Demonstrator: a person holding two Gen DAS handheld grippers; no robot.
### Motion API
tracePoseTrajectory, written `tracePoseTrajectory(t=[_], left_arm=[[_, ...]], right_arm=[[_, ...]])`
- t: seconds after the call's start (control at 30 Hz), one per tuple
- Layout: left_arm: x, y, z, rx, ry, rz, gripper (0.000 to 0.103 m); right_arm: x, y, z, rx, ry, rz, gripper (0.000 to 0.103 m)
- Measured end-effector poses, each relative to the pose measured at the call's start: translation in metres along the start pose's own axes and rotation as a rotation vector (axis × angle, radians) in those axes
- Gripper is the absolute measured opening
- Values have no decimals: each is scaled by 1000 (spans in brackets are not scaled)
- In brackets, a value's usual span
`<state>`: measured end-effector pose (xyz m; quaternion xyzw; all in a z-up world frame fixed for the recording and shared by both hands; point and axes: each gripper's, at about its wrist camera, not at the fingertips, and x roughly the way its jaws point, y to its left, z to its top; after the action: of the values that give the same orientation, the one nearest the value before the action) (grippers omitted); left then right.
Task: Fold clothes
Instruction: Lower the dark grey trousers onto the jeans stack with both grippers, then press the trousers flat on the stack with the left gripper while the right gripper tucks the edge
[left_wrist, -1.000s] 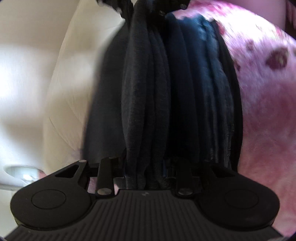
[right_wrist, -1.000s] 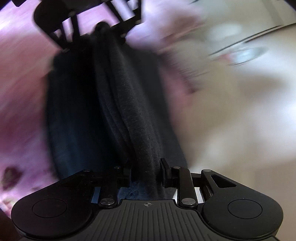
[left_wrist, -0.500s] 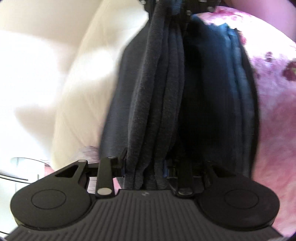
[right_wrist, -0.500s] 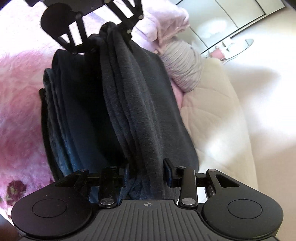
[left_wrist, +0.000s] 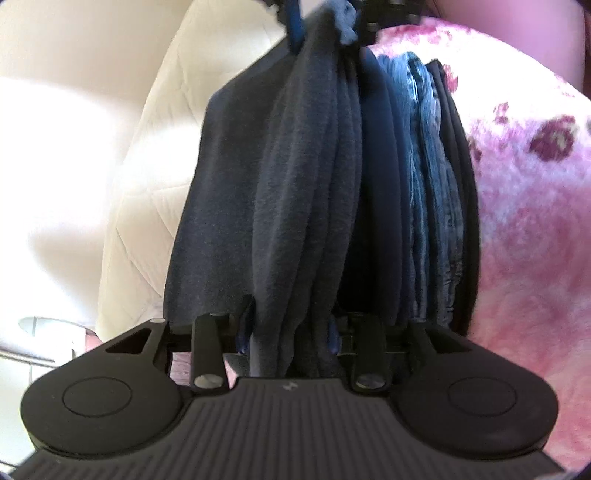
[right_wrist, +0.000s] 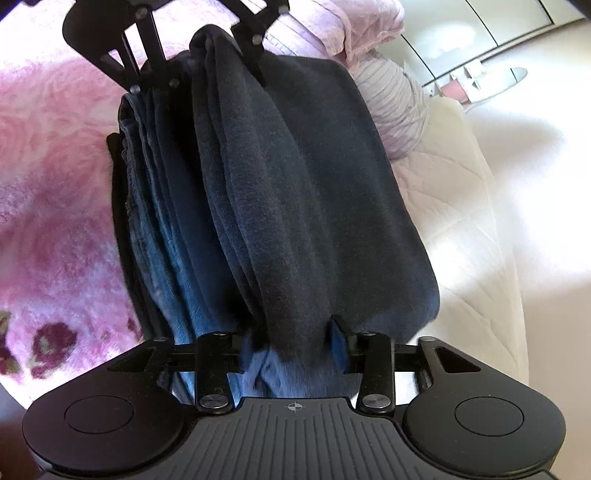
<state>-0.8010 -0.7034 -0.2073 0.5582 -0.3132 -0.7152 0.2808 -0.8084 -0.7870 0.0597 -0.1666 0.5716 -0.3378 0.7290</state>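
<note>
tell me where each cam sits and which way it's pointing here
Left wrist: on the left gripper, looking along the held dark navy garment to the right gripper at its far end; pink floral blanket on the right.
Right wrist: on the right gripper, facing back along the garment to the left gripper.
Shared: the garment, the folded clothes stack, blanket, both grippers; the views face each other.
</note>
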Motion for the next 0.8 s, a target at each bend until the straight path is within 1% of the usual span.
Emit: tracePoseTrajectory(t=[0.03, 0.07, 0.13, 0.17, 0.23, 0.3, 0.4, 0.43, 0.5, 0.57, 0.6, 0.67, 0.7, 0.73, 0.77, 0.8], left_arm=[[-3, 1, -1, -10, 2, -11, 46], [-8, 5, -4, -36, 10, -37, 46], [-20, 15, -13, -101, 16, -81, 46], [-25, 20, -17, -138, 17, -103, 46], [-34, 36, -24, -226, 11, -138, 46], [-39, 56, -26, -313, 6, -143, 45], [-39, 86, -26, -439, 1, -147, 44], [-35, 96, -24, -480, -2, -148, 43], [-23, 109, -18, -549, -17, -162, 42], [-9, 115, -13, -588, -21, -183, 42], [1, 112, -11, -587, -10, -199, 41], [23, 92, -9, -559, 29, -242, 39], [32, 80, -9, -543, 43, -257, 39], [33, 73, -10, -533, 40, -259, 39], [31, 72, -10, -530, 31, -268, 39], [28, 72, -10, -528, 27, -275, 39]], right_arm=[[-3, 1, -2, 12, 12, 3, 59], [-8, 0, -6, 31, 29, 9, 64], [-20, 0, -16, 87, 59, 26, 64], [-29, -1, -20, 136, 71, 39, 64], [-43, -12, -25, 273, 81, 68, 64], [-58, -30, -36, 458, 64, 95, 64], [-70, -68, -50, 734, -7, 121, 64], [-72, -80, -53, 810, -32, 128, 64], [-68, -99, -54, 904, -79, 155, 63], [-57, -114, -50, 941, -116, 194, 63], [-50, -117, -48, 937, -128, 215, 63], [-30, -115, -44, 906, -137, 272, 63], [-19, -111, -45, 883, -125, 306, 63], [-6, -102, -51, 847, -80, 349, 63], [6, -92, -55, 809, -41, 385, 63], [10, -87, -57, 780, -21, 401, 63]])
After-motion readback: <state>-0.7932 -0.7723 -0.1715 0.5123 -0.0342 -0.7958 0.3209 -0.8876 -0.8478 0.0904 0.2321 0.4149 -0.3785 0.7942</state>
